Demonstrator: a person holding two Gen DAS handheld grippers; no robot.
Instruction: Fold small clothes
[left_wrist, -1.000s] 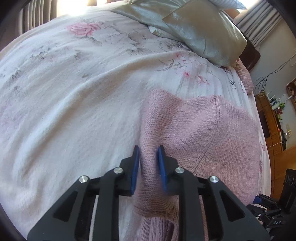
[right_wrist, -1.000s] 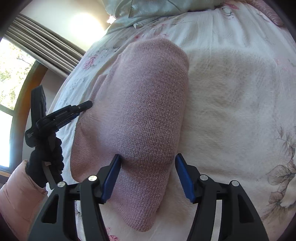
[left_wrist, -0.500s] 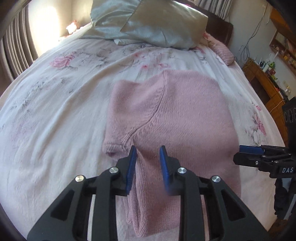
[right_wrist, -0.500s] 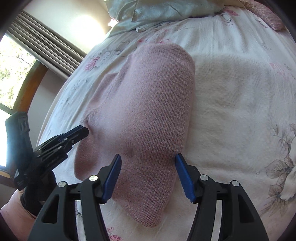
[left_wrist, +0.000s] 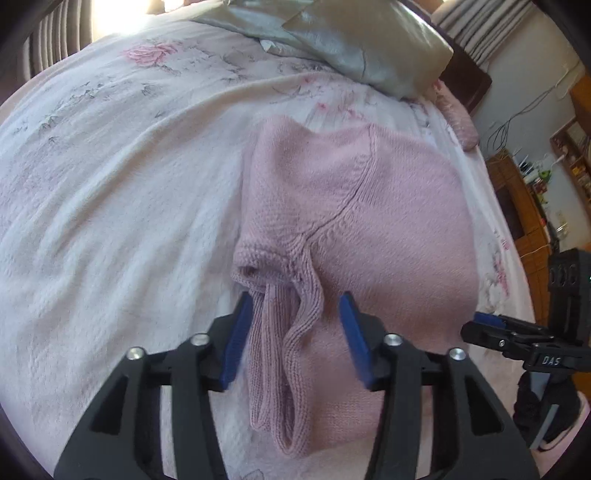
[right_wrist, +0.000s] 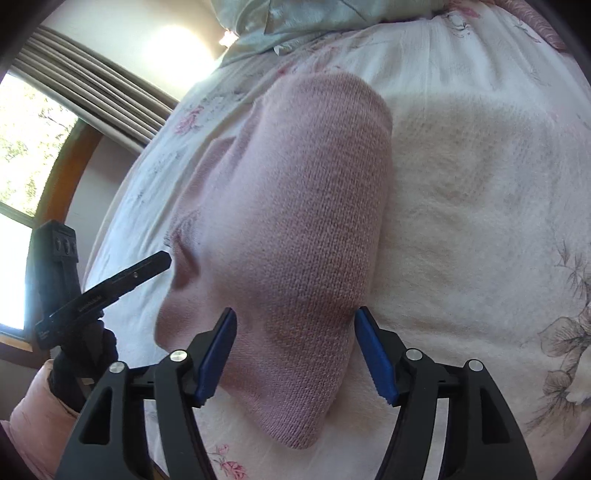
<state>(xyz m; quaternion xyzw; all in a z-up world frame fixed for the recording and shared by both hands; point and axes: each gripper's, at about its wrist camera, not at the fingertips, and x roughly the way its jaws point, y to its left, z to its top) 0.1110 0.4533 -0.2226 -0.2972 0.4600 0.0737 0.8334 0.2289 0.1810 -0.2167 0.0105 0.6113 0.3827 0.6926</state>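
Note:
A small pink knit sweater (left_wrist: 369, 229) lies folded on the bed, its ribbed sleeve (left_wrist: 284, 354) draped over the near edge. My left gripper (left_wrist: 295, 332) stands open around that sleeve, fingers apart and not pinching it. In the right wrist view the same sweater (right_wrist: 295, 221) stretches away from the camera. My right gripper (right_wrist: 295, 350) is open too, its blue pads on either side of the sweater's near end. The left gripper (right_wrist: 122, 277) shows at the left of the right wrist view, and the right gripper (left_wrist: 495, 328) at the right of the left wrist view.
A white bedspread (left_wrist: 110, 184) with pink flower prints covers the bed. Silvery pillows (left_wrist: 351, 40) lie at the head. A wooden cabinet (left_wrist: 517, 206) stands beside the bed. A window with curtains (right_wrist: 44, 129) is on the other side. A gloved hand and pink sleeve (right_wrist: 48, 391) hold the left gripper.
My left gripper has opened and let go of the ribbed sleeve, which now lies loose over the sweater. The right gripper stays open, nearly still.

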